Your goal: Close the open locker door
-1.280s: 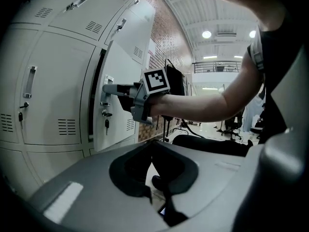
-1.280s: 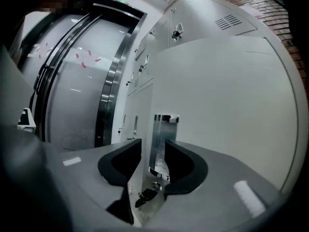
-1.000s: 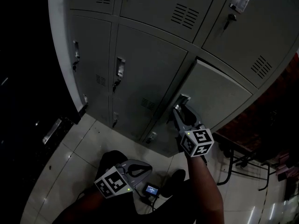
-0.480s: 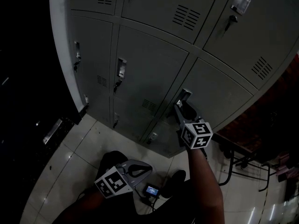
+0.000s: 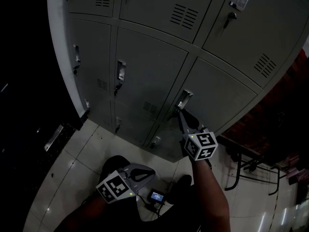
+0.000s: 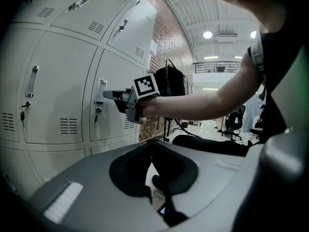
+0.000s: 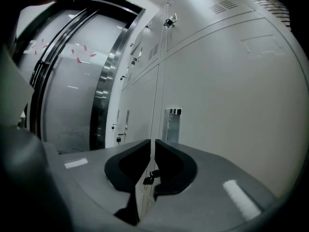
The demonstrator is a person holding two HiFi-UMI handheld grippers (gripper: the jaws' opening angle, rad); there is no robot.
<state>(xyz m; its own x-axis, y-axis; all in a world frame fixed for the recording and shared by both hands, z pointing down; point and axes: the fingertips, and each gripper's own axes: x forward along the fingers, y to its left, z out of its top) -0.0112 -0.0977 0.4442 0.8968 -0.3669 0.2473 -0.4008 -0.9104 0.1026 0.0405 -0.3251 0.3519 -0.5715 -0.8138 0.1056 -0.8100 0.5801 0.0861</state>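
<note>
Locker door (image 5: 224,93), a grey painted sheet-steel panel with a louvred vent, sits right of centre in the head view, in the middle row of the bank of grey steel lockers (image 5: 145,62). It looks flush with its neighbours, or very nearly so. The right gripper (image 5: 182,116) has its tips at the door's left edge, just below the recessed bright-metal pull handle (image 5: 184,99); I cannot tell whether they touch the panel. Its jaws are closing, down to a thin slit, with nothing between them. The left gripper (image 5: 150,173) hangs at lower centre over the pale tiled floor (image 5: 67,173), clenched and empty, well apart from the lockers.

I judge the door light, stiff and free-swinging, with paint smooth enough for pads to slide. No grasp seems needed. A flat push with closed tips on the panel beside the handle, far from the hinge, should seat it. The handle is worth pinching only for a pull. A thin panel may bounce off its latch, so steady pressure suits better than a slap.
</note>
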